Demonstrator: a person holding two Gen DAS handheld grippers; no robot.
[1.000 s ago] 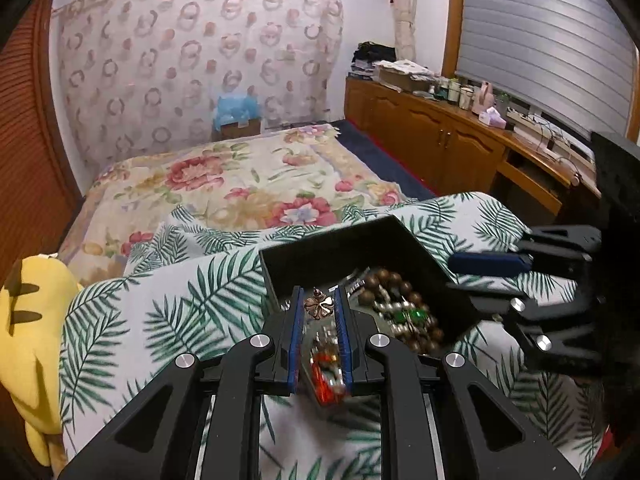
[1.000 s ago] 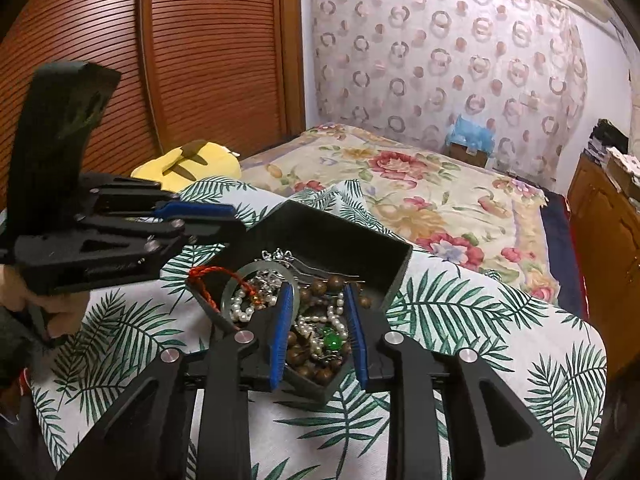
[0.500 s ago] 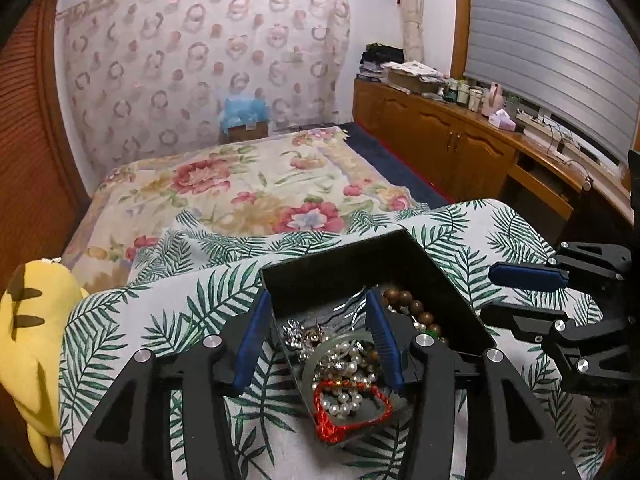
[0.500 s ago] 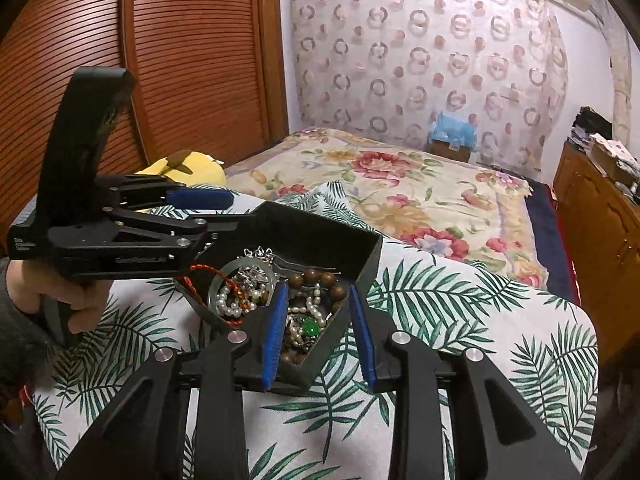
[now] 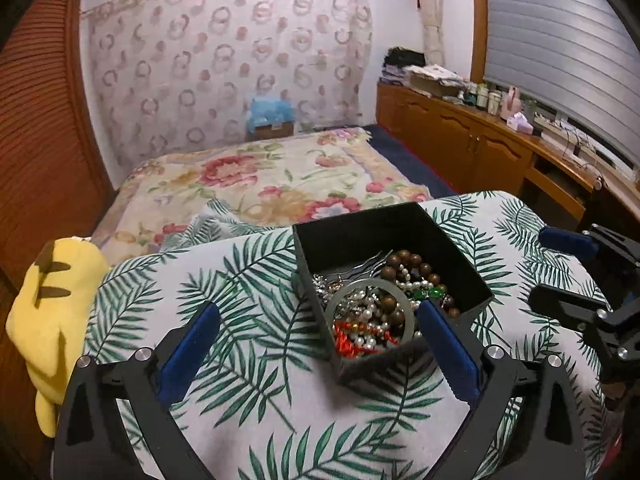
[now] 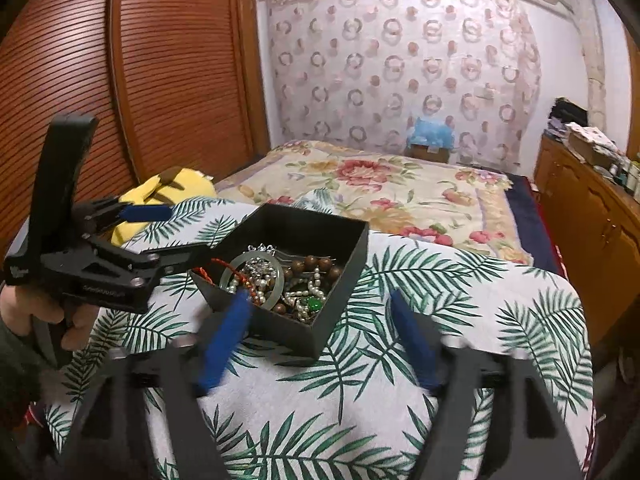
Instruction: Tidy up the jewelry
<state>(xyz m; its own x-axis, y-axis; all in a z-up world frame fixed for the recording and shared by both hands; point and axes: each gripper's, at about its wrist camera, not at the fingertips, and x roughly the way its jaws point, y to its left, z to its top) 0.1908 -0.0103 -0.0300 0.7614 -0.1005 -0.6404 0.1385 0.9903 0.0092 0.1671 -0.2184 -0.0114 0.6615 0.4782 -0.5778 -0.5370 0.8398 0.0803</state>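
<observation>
A black open box (image 5: 360, 232) (image 6: 344, 280) sits on the palm-leaf cloth (image 5: 240, 320). It holds a green bangle (image 5: 370, 282) (image 6: 276, 266), brown wooden beads (image 5: 404, 260), pearls and a red cord (image 5: 352, 336). My left gripper (image 5: 319, 310) (image 6: 168, 236) has its jaws opening wide. The box's near corner lies between its blue pads (image 5: 192, 348), untouched. My right gripper (image 6: 318, 300) (image 5: 556, 272) is also opening, blurred, astride the box's other near corner, and holds nothing.
A yellow plush toy (image 5: 52, 300) (image 6: 176, 184) lies at the cloth's left edge. Behind is a bed with a floral cover (image 5: 260, 176). A wooden cabinet (image 5: 480, 148) lines the right wall and slatted wardrobe doors (image 6: 160, 80) the left. A hand (image 6: 24, 308) holds the left gripper.
Both grippers went from nearly shut over the jewelry to wide apart and drew back from the box. The clover charm seen between the left pads is no longer there.
</observation>
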